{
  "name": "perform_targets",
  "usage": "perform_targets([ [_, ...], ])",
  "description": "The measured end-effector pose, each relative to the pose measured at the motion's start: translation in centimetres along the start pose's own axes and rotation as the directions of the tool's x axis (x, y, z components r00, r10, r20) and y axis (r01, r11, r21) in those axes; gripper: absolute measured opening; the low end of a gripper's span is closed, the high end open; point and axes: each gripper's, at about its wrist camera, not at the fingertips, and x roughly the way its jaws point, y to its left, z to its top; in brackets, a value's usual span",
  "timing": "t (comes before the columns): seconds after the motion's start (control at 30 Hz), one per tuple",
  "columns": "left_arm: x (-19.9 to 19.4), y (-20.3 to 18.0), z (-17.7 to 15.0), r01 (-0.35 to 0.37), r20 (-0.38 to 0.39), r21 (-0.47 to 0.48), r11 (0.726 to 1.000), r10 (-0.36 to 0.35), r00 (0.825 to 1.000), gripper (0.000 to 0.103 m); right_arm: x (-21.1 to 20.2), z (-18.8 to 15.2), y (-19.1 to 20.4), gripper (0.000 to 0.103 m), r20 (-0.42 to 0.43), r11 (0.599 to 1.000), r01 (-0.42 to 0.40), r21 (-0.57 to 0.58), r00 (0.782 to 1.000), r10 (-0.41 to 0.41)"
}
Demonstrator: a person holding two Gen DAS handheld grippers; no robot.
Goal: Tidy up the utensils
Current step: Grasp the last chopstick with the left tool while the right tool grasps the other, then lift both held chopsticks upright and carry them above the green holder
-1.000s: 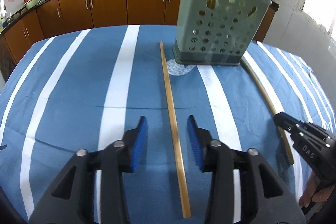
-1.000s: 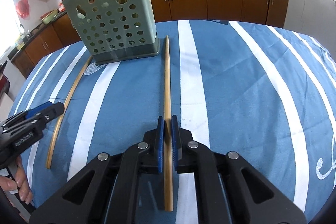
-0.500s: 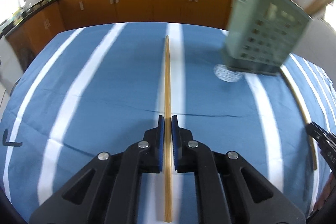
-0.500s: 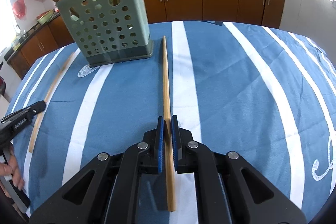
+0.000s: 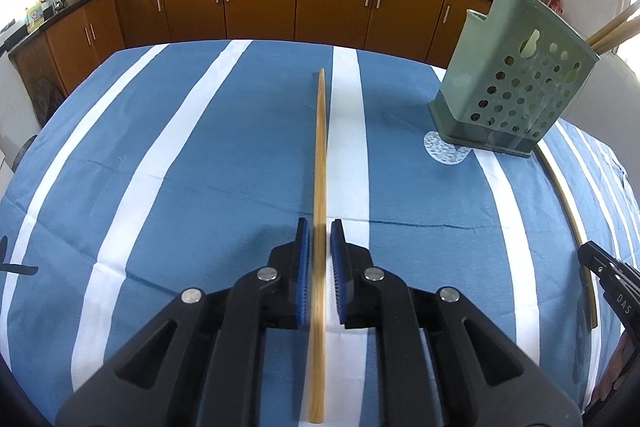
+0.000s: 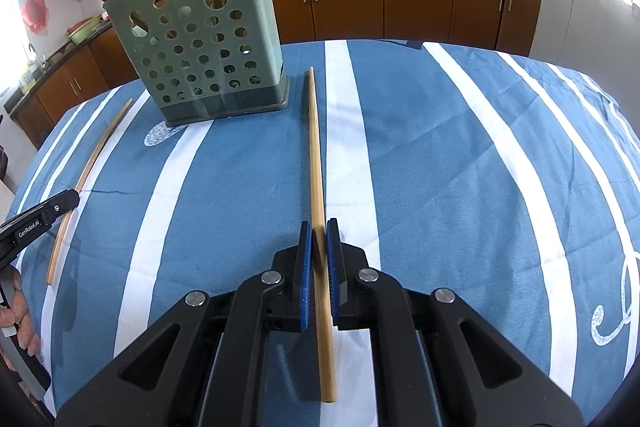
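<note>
A long wooden chopstick (image 5: 320, 155) lies on the blue striped cloth and runs between the pads of my left gripper (image 5: 319, 247). Its jaws are opening, and a thin gap shows on each side of the stick. My right gripper (image 6: 318, 243) is shut on a second chopstick (image 6: 314, 147), which points toward the green perforated holder (image 6: 200, 59). Several chopsticks stand in the holder (image 5: 516, 87). Each wrist view shows the other gripper at its edge: the right gripper (image 5: 608, 279) and the left gripper (image 6: 40, 219), each by its own stick.
The table carries a blue cloth with white stripes (image 5: 160, 167). Brown kitchen cabinets (image 5: 260, 3) run along the far wall, with pans and bottles on the counter. A person's hand (image 6: 16, 315) shows at the left edge of the right wrist view.
My left gripper swung left so the holder slid right in its view. It shut around the chopstick, then loosened slightly. My right gripper kept its grip and stayed put.
</note>
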Motion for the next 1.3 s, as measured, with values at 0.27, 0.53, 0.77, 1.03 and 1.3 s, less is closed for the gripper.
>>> perform_targets([
  [0.27,-0.1,-0.3,-0.1,-0.01,-0.001,0.019,1.0,0.01,1.0,0.013,0.0,0.0,0.0,0.008,0.0,1.0,-0.002,0.002,1.0,0.002],
  [0.53,-0.6,-0.8,-0.7,-0.016,-0.004,0.071,0.997,0.016,1.0,0.013,0.0,0.0,0.0,0.008,0.0,1.0,-0.001,0.001,1.0,0.001],
  [0.77,-0.9,-0.7,-1.0,0.002,-0.007,0.078,0.997,-0.001,1.0,0.009,0.0,0.0,-0.1,0.008,0.001,1.0,-0.006,0.005,1.0,0.006],
  [1.03,-2.7,-0.3,-1.1,0.038,0.034,0.083,0.996,-0.041,0.999,0.008,-2.5,-0.1,-0.5,0.007,0.105,1.0,-0.018,0.014,0.994,0.016],
  [1.3,-7.4,-0.3,0.6,0.074,0.166,0.071,0.995,-0.085,0.983,0.008,-6.9,1.7,-1.1,0.007,0.266,0.998,-0.05,0.034,0.963,0.039],
])
